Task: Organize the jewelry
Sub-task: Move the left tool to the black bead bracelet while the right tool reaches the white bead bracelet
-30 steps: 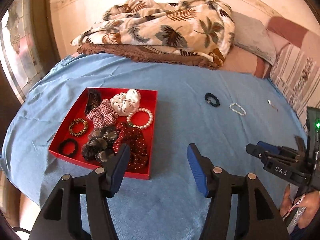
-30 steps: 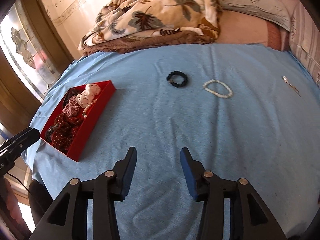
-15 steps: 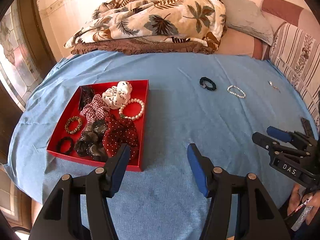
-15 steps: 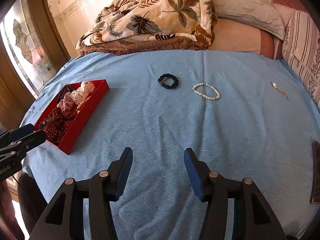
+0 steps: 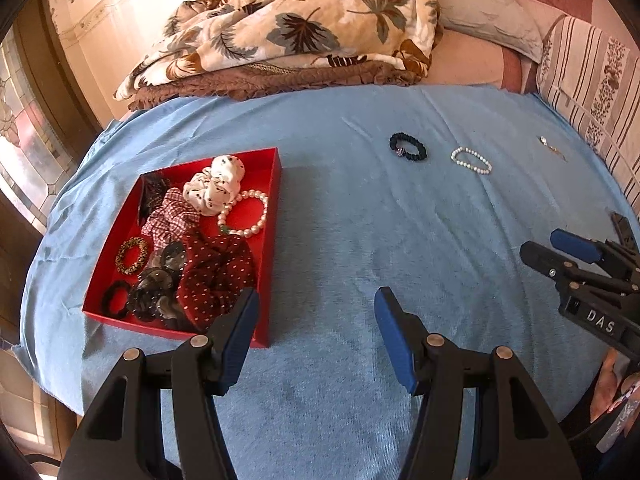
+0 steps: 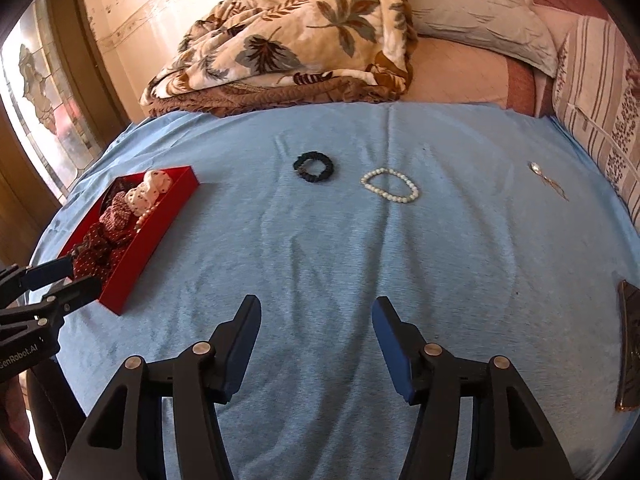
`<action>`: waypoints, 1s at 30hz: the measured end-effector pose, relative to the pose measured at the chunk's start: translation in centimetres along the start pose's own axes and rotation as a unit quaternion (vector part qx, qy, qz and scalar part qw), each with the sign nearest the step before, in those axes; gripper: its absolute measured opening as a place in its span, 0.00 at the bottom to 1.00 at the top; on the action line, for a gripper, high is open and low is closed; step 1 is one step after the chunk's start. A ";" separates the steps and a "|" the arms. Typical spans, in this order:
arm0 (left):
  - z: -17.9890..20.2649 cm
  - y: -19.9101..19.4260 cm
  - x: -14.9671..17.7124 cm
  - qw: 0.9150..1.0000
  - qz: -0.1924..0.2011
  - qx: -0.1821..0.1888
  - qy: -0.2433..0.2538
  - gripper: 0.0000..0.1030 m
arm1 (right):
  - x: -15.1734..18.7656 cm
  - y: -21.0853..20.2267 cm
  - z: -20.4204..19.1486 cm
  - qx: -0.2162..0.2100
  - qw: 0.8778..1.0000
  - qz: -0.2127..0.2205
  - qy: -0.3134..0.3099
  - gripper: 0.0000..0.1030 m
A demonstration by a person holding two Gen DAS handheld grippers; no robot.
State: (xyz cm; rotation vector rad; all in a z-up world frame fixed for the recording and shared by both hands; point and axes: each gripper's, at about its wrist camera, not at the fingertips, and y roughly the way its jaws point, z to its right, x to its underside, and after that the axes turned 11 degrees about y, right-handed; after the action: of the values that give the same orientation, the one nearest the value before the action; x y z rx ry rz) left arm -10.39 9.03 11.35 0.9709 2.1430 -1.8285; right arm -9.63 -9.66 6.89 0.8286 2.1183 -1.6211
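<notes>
A red tray (image 5: 276, 184) on the blue bedsheet holds several scrunchies and a pearl bracelet (image 5: 244, 214); it also shows at the left in the right wrist view (image 6: 160, 228). A black bracelet (image 6: 314, 167), a white pearl bracelet (image 6: 390, 185) and a small gold earring (image 6: 546, 180) lie loose on the sheet farther back. They also show in the left wrist view: black bracelet (image 5: 408, 147), pearl bracelet (image 5: 471, 160), earring (image 5: 552, 147). My left gripper (image 5: 316, 312) is open and empty, near the tray's front right corner. My right gripper (image 6: 316, 316) is open and empty, well short of the loose pieces.
A leaf-print blanket (image 6: 304, 36) and pillows (image 6: 480, 12) lie at the back of the bed. A striped cushion (image 6: 600, 112) is at the right. A dark flat object (image 6: 632, 344) lies at the right edge of the sheet.
Both grippers have pulled back and risen, so the tray and loose jewelry look farther off. The right gripper's jaws have opened wider. Nothing was taken hold of.
</notes>
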 end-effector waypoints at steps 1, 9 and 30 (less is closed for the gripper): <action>0.2 0.3 -0.1 1.000 -0.002 0.000 0.002 0.57 | 0.0 0.1 0.3 0.000 1.000 0.000 0.004 0.61; 0.9 2.8 -0.9 1.000 -0.022 -0.008 0.017 0.57 | -0.1 1.2 2.4 0.006 1.000 -0.005 0.030 0.61; 0.3 12.5 -12.9 0.997 -0.019 0.076 -0.023 0.57 | -5.8 5.5 7.9 0.040 0.996 0.026 0.070 0.62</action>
State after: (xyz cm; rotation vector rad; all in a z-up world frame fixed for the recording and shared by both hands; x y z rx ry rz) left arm 6.58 4.50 7.64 0.9141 2.0339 -2.0359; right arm -2.32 -17.67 3.94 1.0425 2.1175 -1.6741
